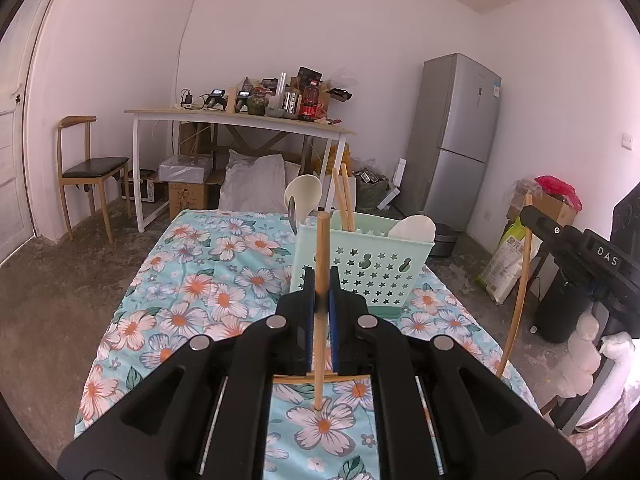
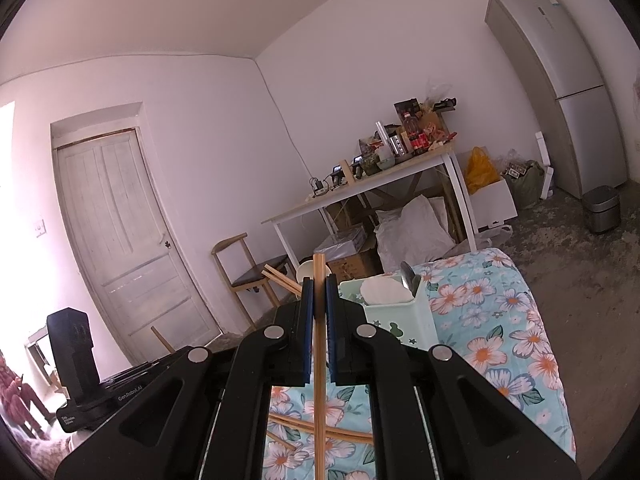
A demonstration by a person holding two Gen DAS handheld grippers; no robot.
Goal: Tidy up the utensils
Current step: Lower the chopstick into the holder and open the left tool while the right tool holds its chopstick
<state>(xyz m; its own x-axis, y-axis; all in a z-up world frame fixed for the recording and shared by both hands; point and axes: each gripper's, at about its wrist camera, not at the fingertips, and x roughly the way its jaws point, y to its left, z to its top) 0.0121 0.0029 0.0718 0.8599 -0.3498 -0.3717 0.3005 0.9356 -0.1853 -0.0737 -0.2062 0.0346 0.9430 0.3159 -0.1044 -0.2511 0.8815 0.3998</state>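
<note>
My left gripper (image 1: 321, 280) is shut on a wooden chopstick (image 1: 321, 248) that stands upright, its lower end near the floral cloth. Just behind it stands a mint-green perforated utensil holder (image 1: 370, 272) with a pair of chopsticks (image 1: 343, 196) and two white spoons (image 1: 306, 194) in it. At the right edge the other gripper (image 1: 576, 248) carries a second chopstick (image 1: 520, 292). In the right wrist view my right gripper (image 2: 319, 292) is shut on that upright chopstick (image 2: 319, 360), with the holder (image 2: 404, 316) close behind to the right. More chopsticks (image 2: 316, 426) lie on the cloth below.
A table with a floral blue cloth (image 1: 224, 272) bears everything. Behind stand a white desk (image 1: 240, 120) piled with clutter, a wooden chair (image 1: 86, 172), boxes and a grey fridge (image 1: 460, 140). A white door (image 2: 120, 232) is at the left.
</note>
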